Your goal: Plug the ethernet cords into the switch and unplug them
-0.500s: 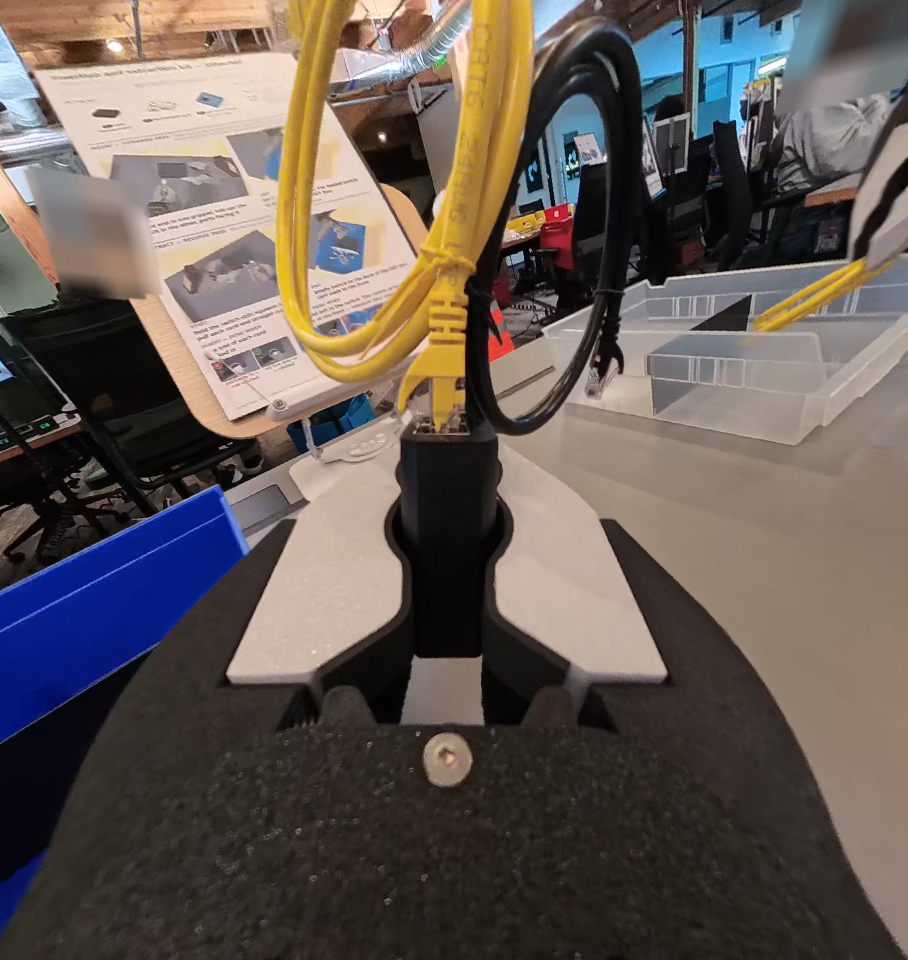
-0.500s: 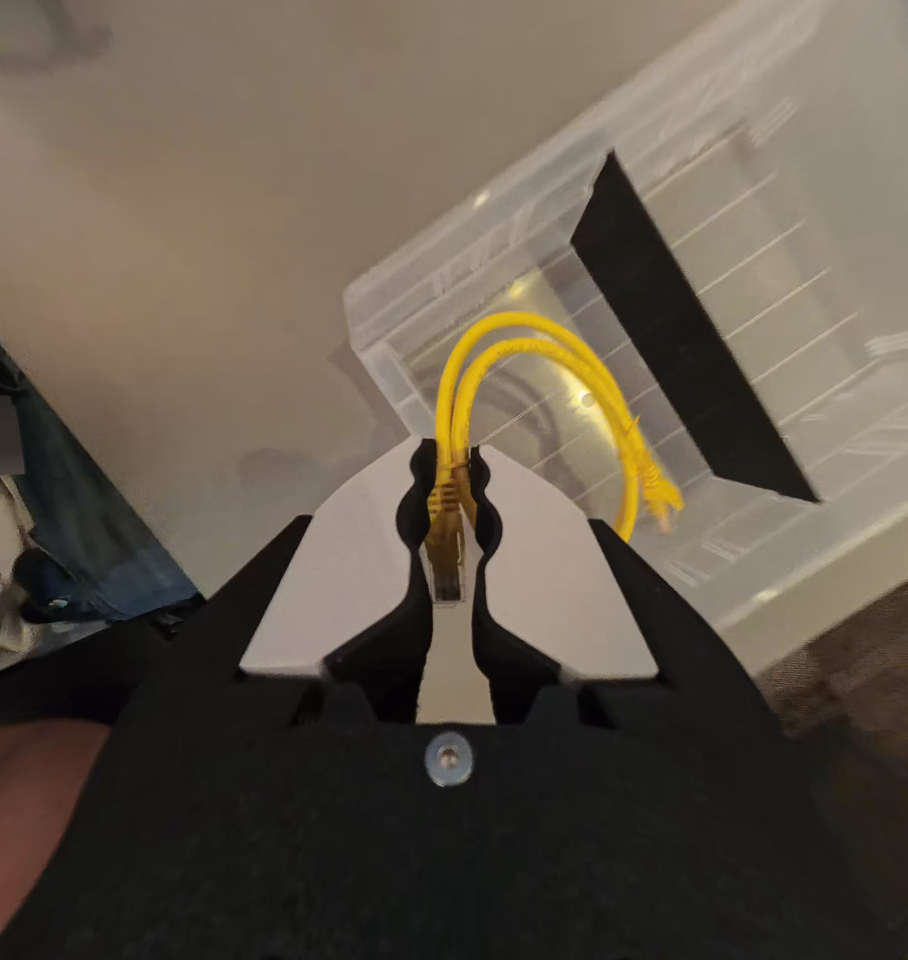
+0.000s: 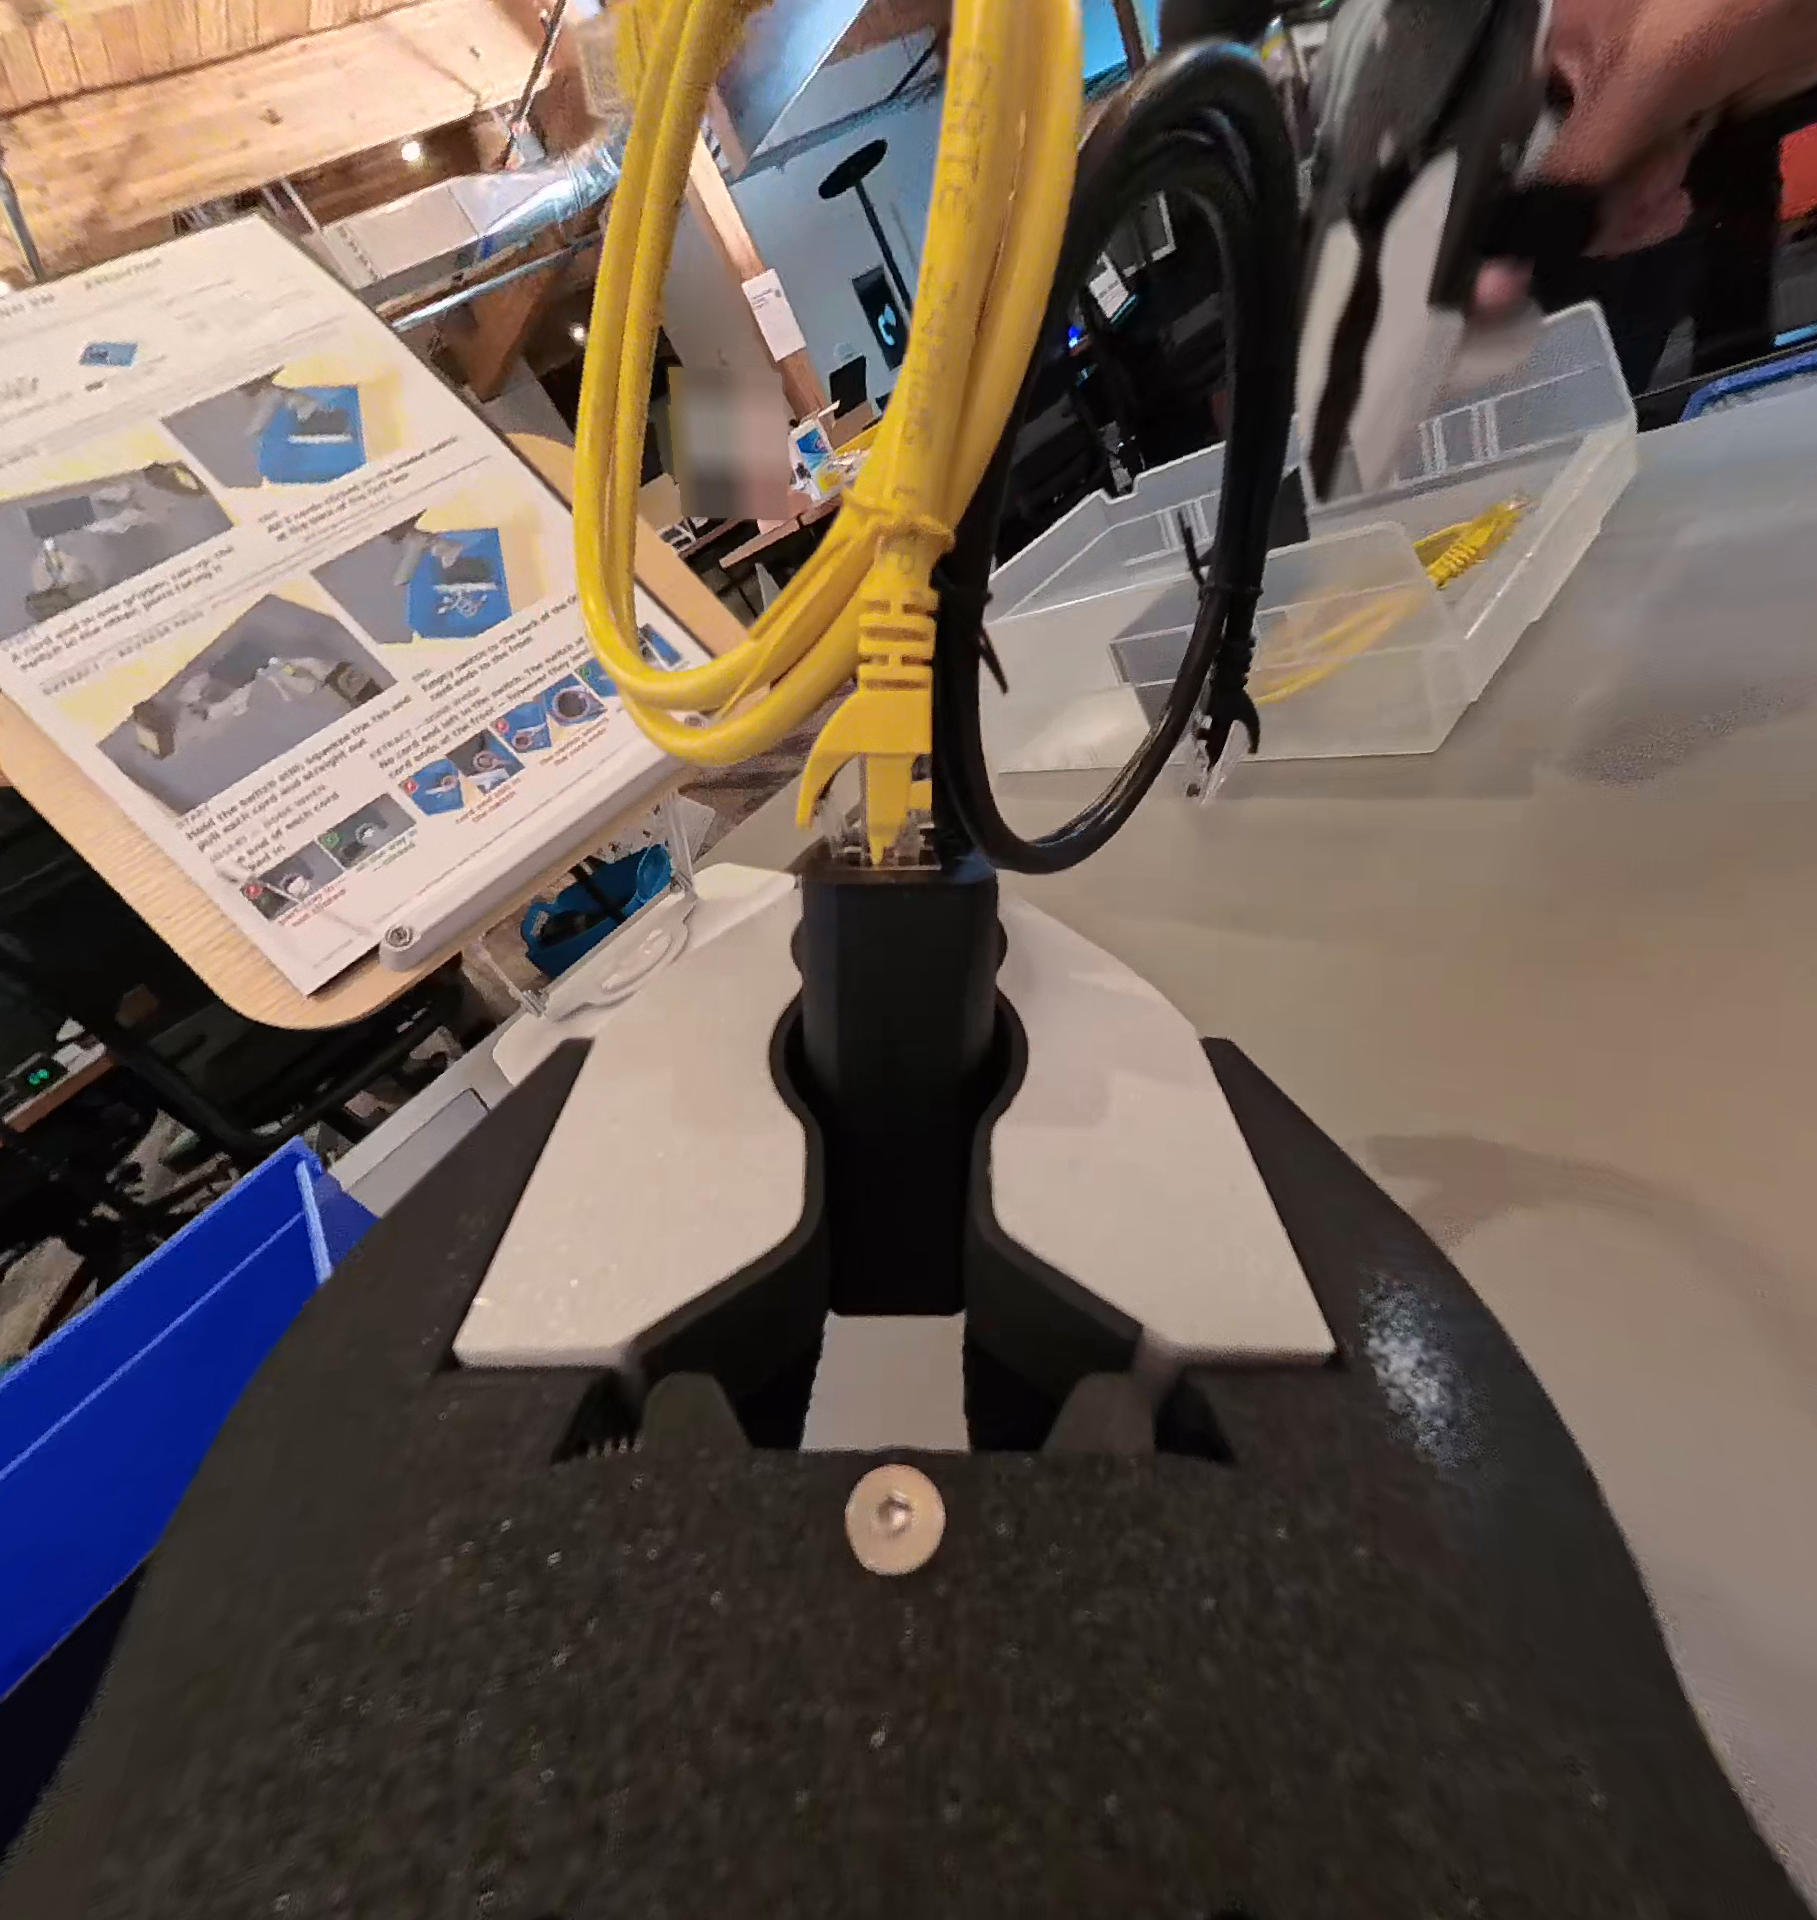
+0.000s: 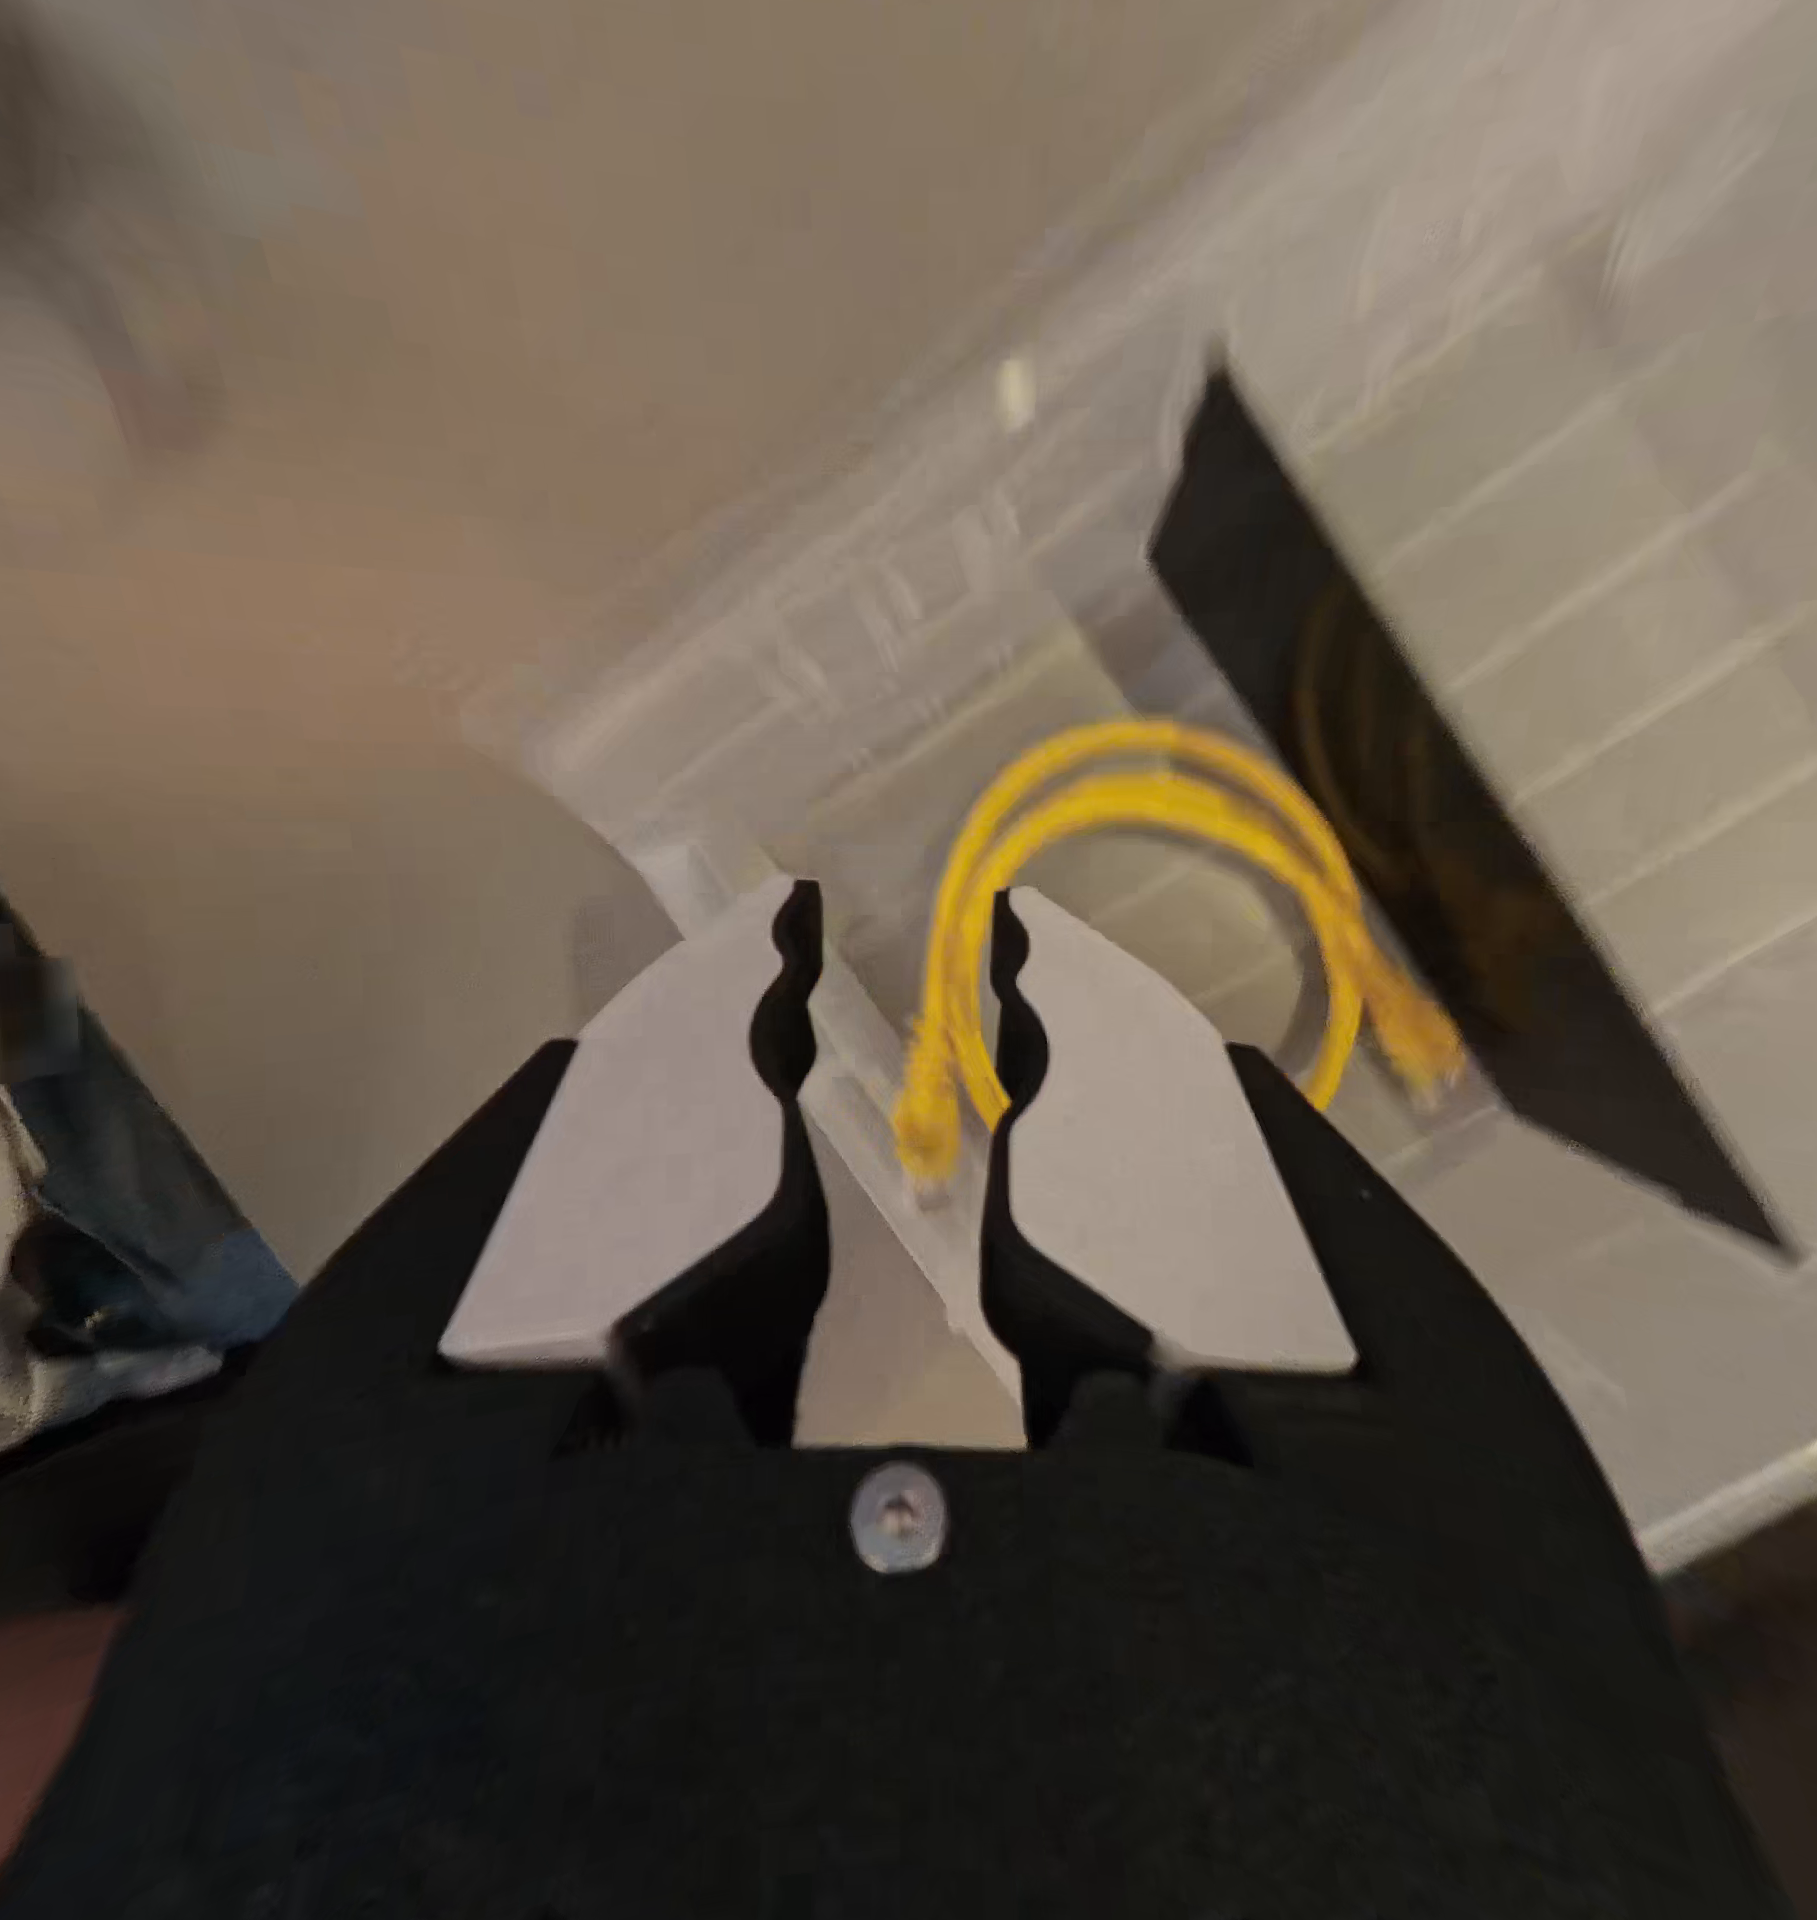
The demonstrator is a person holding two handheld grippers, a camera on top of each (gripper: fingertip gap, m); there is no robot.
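Note:
My left gripper (image 3: pixel 896 935) is shut on a black switch (image 3: pixel 893 1060) and holds it upright above the table. A long yellow cord (image 3: pixel 945 312) is plugged into the switch's top by its yellow plug (image 3: pixel 888 675). A black cord (image 3: pixel 1226 312) enters the switch beside it, and its free clear plug (image 3: pixel 1221 727) dangles. My right gripper (image 4: pixel 904 904) is open with nothing between its pads, above a clear plastic bin (image 4: pixel 883 623). A short yellow cord (image 4: pixel 1143 769) lies coiled in that bin. The right gripper also shows blurred in the left wrist view (image 3: pixel 1371 343).
The clear bin (image 3: pixel 1506 582) sits on the grey table (image 3: pixel 1506 1039) and has a black divider (image 4: pixel 1403 831). An instruction sheet on a wooden board (image 3: pixel 260 582) stands at the left. A blue bin (image 3: pixel 135 1351) is at the lower left. A person's hand (image 3: pixel 1662 83) holds the right gripper. Spacing between my two grippers at the tips: around 30 cm.
My right gripper has opened and let go of the short yellow cord, which now lies in the clear bin, and it has drawn back. My left gripper still holds the switch.

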